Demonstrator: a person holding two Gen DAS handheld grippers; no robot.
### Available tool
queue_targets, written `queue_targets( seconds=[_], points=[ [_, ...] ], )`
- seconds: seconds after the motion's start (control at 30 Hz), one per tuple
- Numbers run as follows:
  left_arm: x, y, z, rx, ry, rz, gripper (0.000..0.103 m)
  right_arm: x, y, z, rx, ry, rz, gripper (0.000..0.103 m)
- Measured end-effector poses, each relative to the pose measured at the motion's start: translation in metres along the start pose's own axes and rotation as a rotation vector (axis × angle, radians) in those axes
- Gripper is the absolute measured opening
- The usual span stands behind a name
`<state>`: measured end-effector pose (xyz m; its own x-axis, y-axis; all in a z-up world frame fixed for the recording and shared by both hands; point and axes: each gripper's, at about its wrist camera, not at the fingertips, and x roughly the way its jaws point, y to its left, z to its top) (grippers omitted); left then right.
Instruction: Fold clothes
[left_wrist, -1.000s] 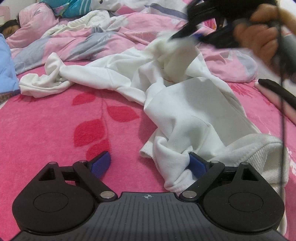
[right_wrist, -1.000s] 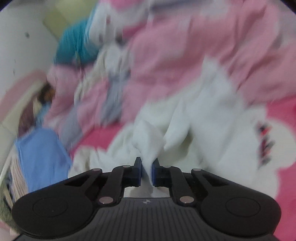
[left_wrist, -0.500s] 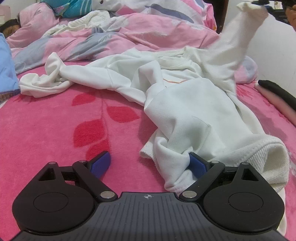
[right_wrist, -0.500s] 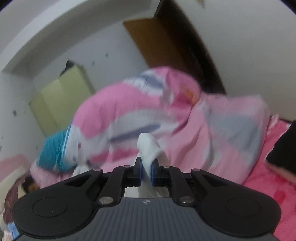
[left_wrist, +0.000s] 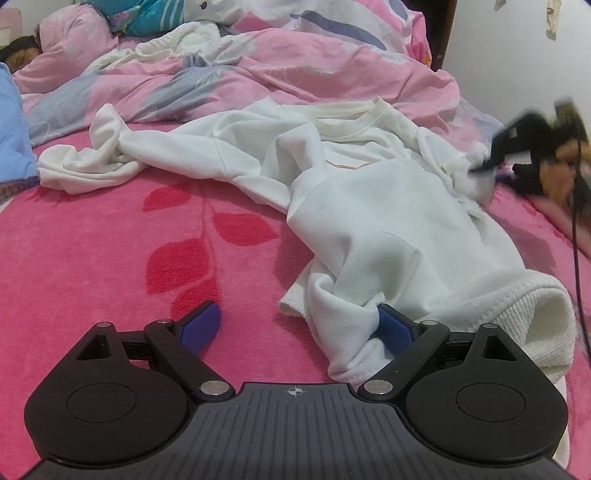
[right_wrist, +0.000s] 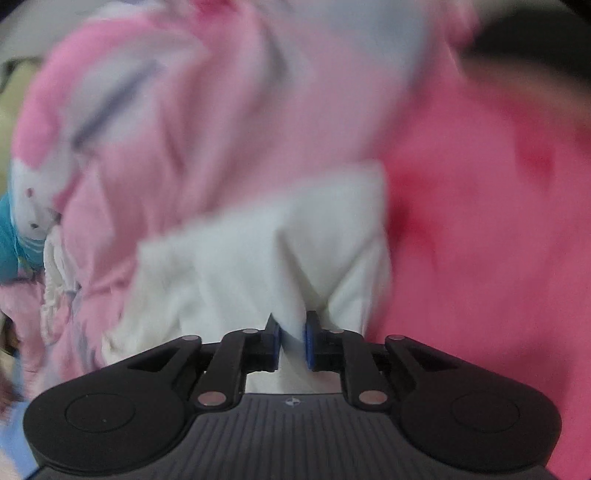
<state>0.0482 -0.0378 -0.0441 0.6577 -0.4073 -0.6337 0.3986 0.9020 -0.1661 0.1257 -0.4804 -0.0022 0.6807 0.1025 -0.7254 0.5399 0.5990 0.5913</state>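
Motion blur smears the whole right wrist view and, in the left wrist view, the right gripper (left_wrist: 480, 168) and the hand (left_wrist: 557, 173) behind it at the right edge, so fabric detail there is unreadable. Left gripper (left_wrist: 295, 325) sits low with jaws spread wide on the pink blanket (left_wrist: 110, 229), its right pad tucked into the hem of the white sweatshirt (left_wrist: 369, 221) but not clamping it; the sweatshirt lies crumpled across the blanket, one sleeve trailing left, collar toward the pink quilt (left_wrist: 295, 62). Right gripper (right_wrist: 291, 341) jaws stand narrow and have just been opening, white sleeve cloth between them, and blur hides whether the pads press on it.
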Motion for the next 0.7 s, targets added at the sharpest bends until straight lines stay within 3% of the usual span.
queue_targets(
  seconds=[0.03,0.1,0.23,0.37,0.47,0.57,0.7],
  points=[
    [0.000,0.001,0.000,-0.003,0.000,-0.004,0.092,-0.001,-0.010,-0.005,0.023,0.020,0.011,0.024],
    [0.000,0.002,0.000,-0.008,-0.001,-0.010,0.093,-0.017,-0.023,-0.012,0.031,0.026,0.024,0.047],
    [-0.002,0.003,0.001,-0.013,-0.002,-0.023,0.093,-0.075,-0.047,-0.031,0.063,0.019,0.097,0.049],
    [-0.008,0.007,0.001,-0.039,-0.005,-0.035,0.093,-0.123,-0.068,-0.056,0.095,0.035,0.183,0.057],
    [-0.012,0.010,0.000,-0.063,-0.008,-0.038,0.093,-0.125,-0.068,-0.084,0.049,0.106,0.164,0.058],
    [-0.014,0.011,-0.002,-0.080,-0.015,-0.037,0.093,-0.100,-0.057,-0.110,-0.004,0.167,0.144,0.058],
    [-0.015,0.014,-0.002,-0.094,-0.023,-0.043,0.093,-0.070,-0.037,-0.132,-0.099,0.155,0.138,0.053]
  ],
)
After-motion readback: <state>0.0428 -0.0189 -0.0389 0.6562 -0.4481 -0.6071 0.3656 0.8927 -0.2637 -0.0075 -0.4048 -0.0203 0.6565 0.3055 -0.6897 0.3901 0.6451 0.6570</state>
